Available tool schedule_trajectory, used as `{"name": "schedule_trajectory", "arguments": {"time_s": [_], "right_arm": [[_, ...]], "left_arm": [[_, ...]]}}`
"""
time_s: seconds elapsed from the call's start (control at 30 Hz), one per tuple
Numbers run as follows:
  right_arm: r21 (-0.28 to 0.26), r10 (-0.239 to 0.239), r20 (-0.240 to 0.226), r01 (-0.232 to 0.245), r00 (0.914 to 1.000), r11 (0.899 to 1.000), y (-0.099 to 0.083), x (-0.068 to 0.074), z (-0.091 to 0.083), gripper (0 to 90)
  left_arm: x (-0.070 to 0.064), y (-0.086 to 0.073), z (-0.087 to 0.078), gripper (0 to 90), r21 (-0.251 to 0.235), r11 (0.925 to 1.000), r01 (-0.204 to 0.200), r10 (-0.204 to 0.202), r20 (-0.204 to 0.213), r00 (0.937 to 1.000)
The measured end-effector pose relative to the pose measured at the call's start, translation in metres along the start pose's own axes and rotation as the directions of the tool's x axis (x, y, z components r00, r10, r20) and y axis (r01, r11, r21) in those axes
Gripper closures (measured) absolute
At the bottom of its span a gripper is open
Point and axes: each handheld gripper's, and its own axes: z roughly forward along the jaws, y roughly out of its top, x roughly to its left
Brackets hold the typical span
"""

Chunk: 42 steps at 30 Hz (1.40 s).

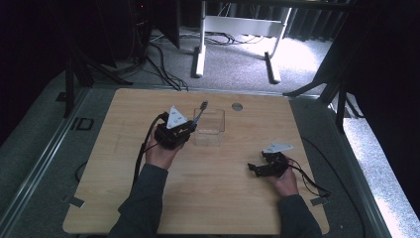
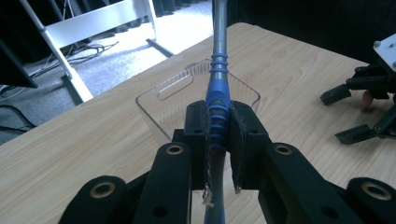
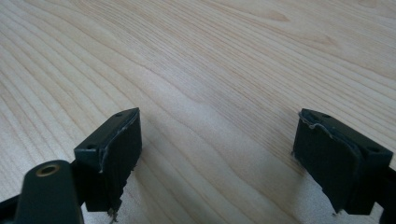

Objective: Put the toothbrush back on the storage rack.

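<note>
**Toothbrush clamped in left claw above clear tray; right claw spread wide, holding nothing**

Nearest the camera in the high view, two forearms in dark sleeves are seen coming in from the bottom edge over the pale wooden worktop (image 1: 208,198).

Right claw (image 1: 257,168): held low over the right part of the worktop, pointed toward the left. In the right gripper view its jaws are seen set far apart, with bare wood grain between them; nothing is gripped. A grey three-cornered plate (image 1: 277,148) is carried on top, and a cable is trailed off toward the right edge.

Left claw (image 1: 190,128): held further in, left of centre, in the person's left hand (image 1: 159,152). In the left gripper view the jaws are seen pressed closed on the ribbed blue handle of a toothbrush (image 2: 218,107). The handle is passed up between the pads, turning from blue to grey beyond the ribs. In the high view the brush is seen tilted up and away, its head (image 1: 203,105) raised over the tray's far left corner.

Clear plastic tray (image 1: 210,130): set on the worktop just beyond and to the right of the left claw. A slot handle is cut in its wall. Whether the claw touches the tray cannot be told.

Further off, a small round grommet (image 1: 237,106) is noted near the worktop's far edge. Beyond it, a white table frame (image 1: 237,29) is seen on grey carpet.
</note>
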Motion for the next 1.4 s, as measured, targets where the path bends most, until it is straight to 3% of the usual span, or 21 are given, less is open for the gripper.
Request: {"name": "schedule_trajectory", "arguments": {"time_s": [1.03, 1.4], "right_arm": [[-0.001, 0.002, 0.002, -0.002, 1.0000, 1.000, 0.000, 0.000, 0.000, 15.2], [-0.002, 0.002, 0.004, -0.002, 1.0000, 1.000, 0.000, 0.000, 0.000, 15.2]], "left_arm": [[0.005, 0.001, 0.013, 78.8, -0.057, 0.9976, 0.040, -0.039, 0.003, 0.9992], [0.005, 0.005, 0.018, 78.8, -0.076, 0.9949, 0.066, -0.064, 0.025, 0.9976]]}}
